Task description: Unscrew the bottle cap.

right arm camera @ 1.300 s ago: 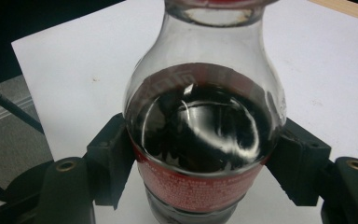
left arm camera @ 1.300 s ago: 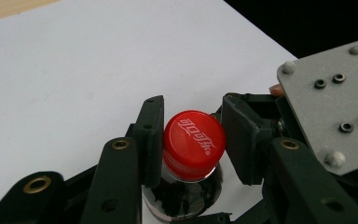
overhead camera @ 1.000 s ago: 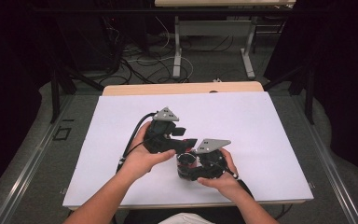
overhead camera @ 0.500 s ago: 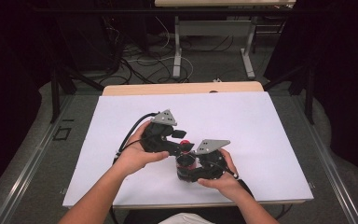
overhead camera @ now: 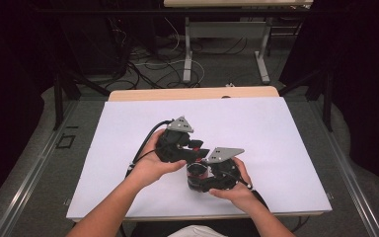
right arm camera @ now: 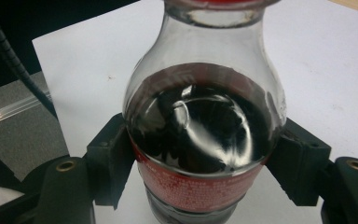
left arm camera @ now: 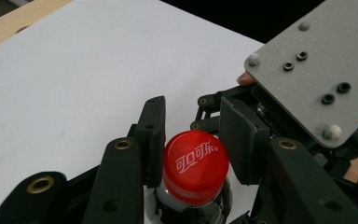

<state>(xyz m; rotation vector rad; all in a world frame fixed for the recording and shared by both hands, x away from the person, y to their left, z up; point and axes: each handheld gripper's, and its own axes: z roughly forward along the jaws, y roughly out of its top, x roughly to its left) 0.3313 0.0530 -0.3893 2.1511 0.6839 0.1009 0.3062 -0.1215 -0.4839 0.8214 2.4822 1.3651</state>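
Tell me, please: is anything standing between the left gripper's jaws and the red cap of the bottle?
Nothing visible does. The left gripper has just closed its jaws, and its pads sit directly against the red cap. The right gripper clamps the bottle by its body.

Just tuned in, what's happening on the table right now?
A person is working a cola bottle with two tools over the white table. The right hand-held gripper is shut on the bottle's body at its red label, holding it steady. The left hand-held gripper has just been closing its jaws and now clamps the red cap. The cap is on the bottle, so unscrewing looks like the likely next move.
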